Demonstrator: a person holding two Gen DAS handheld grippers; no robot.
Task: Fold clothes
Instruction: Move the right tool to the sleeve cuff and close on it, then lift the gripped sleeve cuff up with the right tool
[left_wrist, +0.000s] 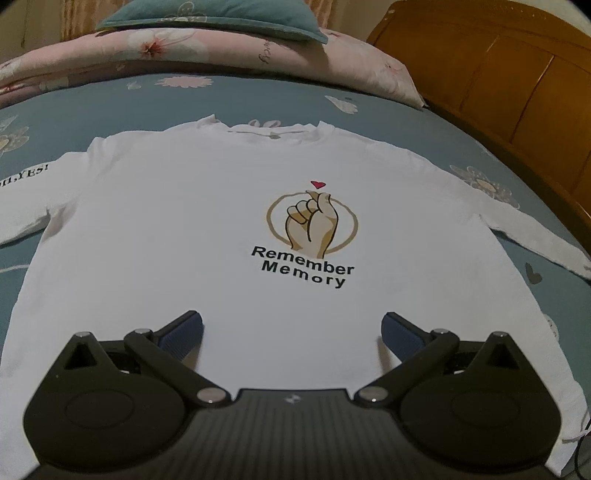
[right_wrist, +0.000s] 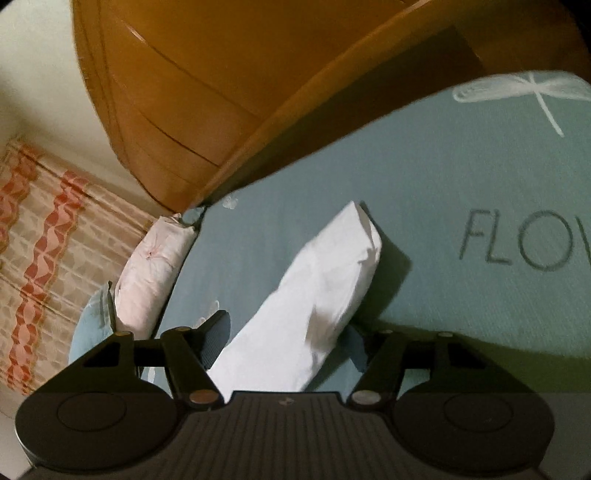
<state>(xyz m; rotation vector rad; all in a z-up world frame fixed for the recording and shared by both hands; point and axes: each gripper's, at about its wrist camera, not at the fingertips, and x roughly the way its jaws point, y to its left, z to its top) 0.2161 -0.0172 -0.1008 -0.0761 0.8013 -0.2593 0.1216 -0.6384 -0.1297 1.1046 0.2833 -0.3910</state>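
Flat, the shirt (left_wrist: 184, 229) runs collar-away; left claw (left_wrist: 291, 325) gapes empty, right claw (right_wrist: 286, 339) straddles its sleeve (right_wrist: 314, 295) unpinched.

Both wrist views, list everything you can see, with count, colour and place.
shirt: one, white with a printed hand and "Remember Memory", spread flat on the bed
sleeve: one, white, lying between the right gripper's fingers
sheet: one, blue-grey with flowers, covering the bed
quilt: one, pink floral, rolled along the bed's far edge
pillow: one, teal, on top of the quilt
headboard: one, orange-brown wood, right of the shirt
curtain: one, cream with red bands, left in the right wrist view
left gripper: one, black with blue pads, open over the shirt's hem
right gripper: one, black, jaws apart around the sleeve, not clearly pinching
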